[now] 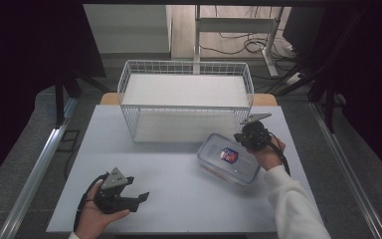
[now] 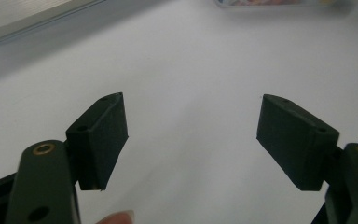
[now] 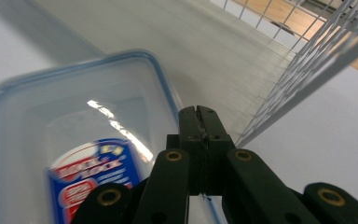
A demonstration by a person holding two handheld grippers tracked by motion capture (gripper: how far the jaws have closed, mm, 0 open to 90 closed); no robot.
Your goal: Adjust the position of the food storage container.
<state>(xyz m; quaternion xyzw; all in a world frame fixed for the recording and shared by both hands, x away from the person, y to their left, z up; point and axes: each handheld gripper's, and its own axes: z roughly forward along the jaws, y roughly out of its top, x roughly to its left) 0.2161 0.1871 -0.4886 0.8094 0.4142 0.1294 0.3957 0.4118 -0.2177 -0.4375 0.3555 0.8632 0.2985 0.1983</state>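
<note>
I'm looking down on a pale grey table (image 1: 179,199), matte and bare across most of its near half. Dark curtains hang at both sides. Beyond the far edge I see a light floor, the white legs of another desk (image 1: 238,30) and loose cables (image 1: 248,47) on the floor. Metal rails (image 1: 40,164) run along both sides of the table on dark grey flooring.

At the far middle of the table stands a white wire basket (image 1: 186,67) with a white bottom, open on top.

The clear plastic box (image 1: 229,158) lies right of centre, just in front of the basket's right corner, turned at an angle, with a blue rim and a red-and-blue label on its lid.

My right gripper (image 3: 199,114) has its jaws pressed together with nothing between them. In the right gripper view the tips sit over the box's lid edge at the side toward the basket; whether they touch it I can't tell. That picture is motion-blurred. In the high view the right gripper (image 1: 251,134) is at the box's far right corner, white sleeve (image 1: 293,204) trailing back.

My left gripper (image 2: 191,135) is spread, nothing in it, just white table underneath. In the high view the left gripper (image 1: 129,196) rests near the front left of the table, well apart from the box.
</note>
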